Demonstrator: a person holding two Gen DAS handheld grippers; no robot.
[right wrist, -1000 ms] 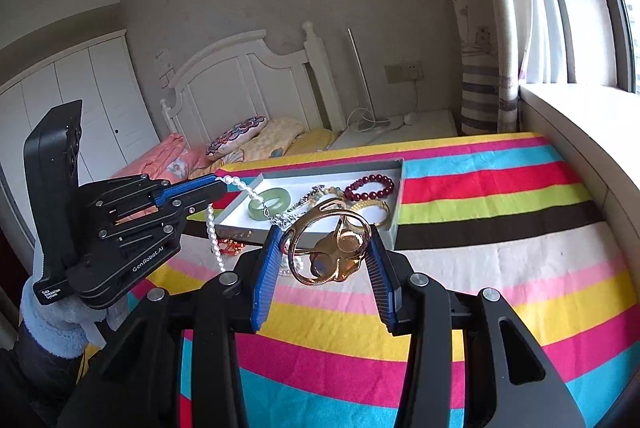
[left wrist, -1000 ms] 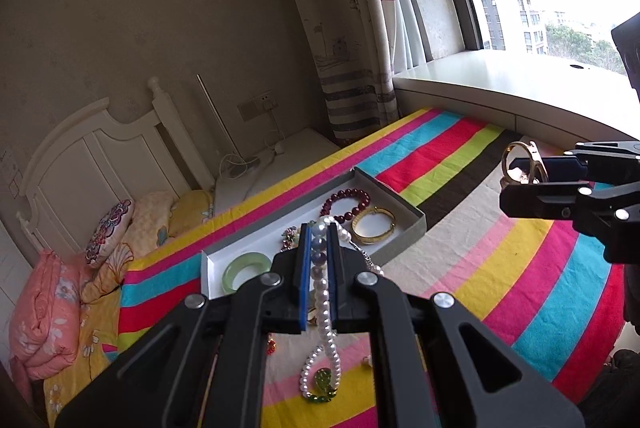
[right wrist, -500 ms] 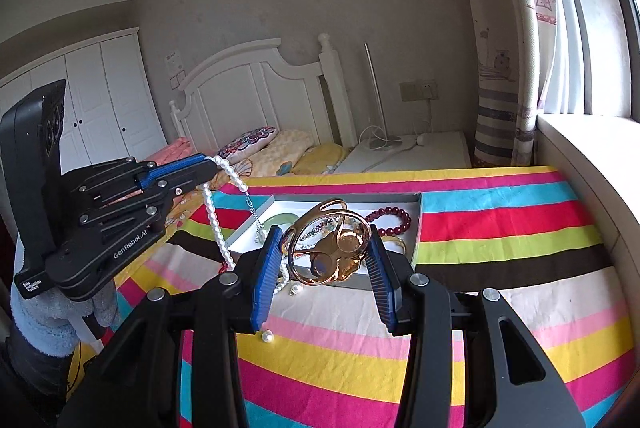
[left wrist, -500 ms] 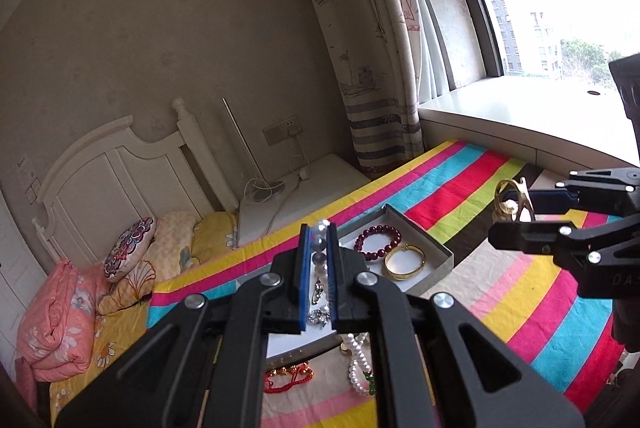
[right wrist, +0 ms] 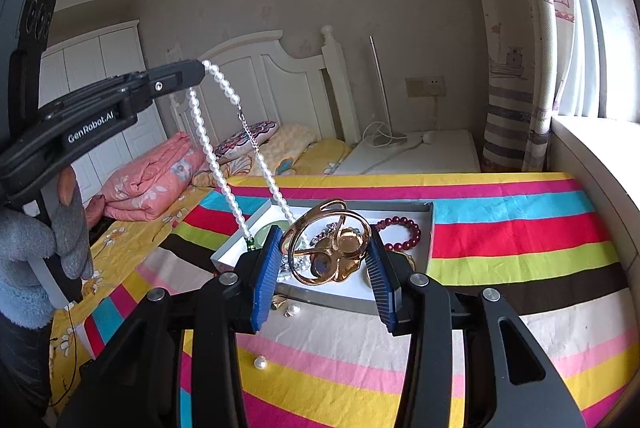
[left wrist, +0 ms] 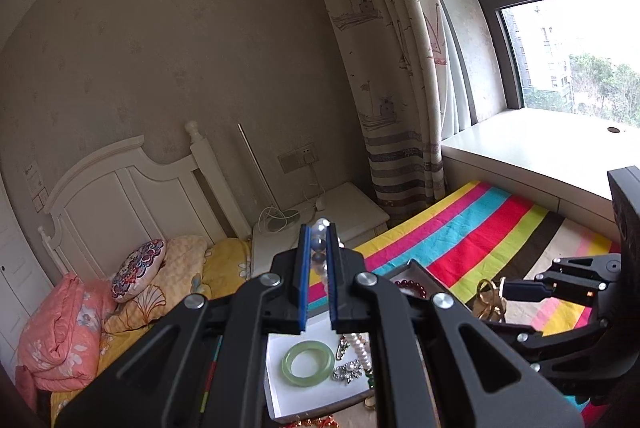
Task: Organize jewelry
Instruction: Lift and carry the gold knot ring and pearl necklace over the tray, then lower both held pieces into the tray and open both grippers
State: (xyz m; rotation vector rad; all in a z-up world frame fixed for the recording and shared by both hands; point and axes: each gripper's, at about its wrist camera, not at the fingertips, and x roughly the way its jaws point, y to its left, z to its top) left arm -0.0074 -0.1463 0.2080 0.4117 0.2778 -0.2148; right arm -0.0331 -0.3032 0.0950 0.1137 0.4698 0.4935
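In the left wrist view the black tong arms cover most of the shallow white jewellery tray with grey sides (left wrist: pixel 298 402), so only its near corner and a far edge show; the pale green jade bangle (left wrist: pixel 308 364) lies in plain sight on the tray floor, but the silver trinket beside it is too small to identify. From the right wrist view the tray's middle is hidden behind the held ornament, and the dark red beaded bracelet (right wrist: pixel 401 232) shows at its far right. The left tongs (left wrist: pixel 319 260) are pressed nearly together, pinching the long white pearl necklace (right wrist: pixel 224 183) near its top, so that two strands hang down to the tray, the green pendant end just at the tray's near-left edge. The right tongs (right wrist: pixel 322 260) stand partly spread, gripping a gold openwork bangle with a leaf-shaped ornament (right wrist: pixel 326 244) between the blue pads, raised above the tray. A loose pearl (right wrist: pixel 260 362) lies on the striped bedspread (right wrist: pixel 500 240).
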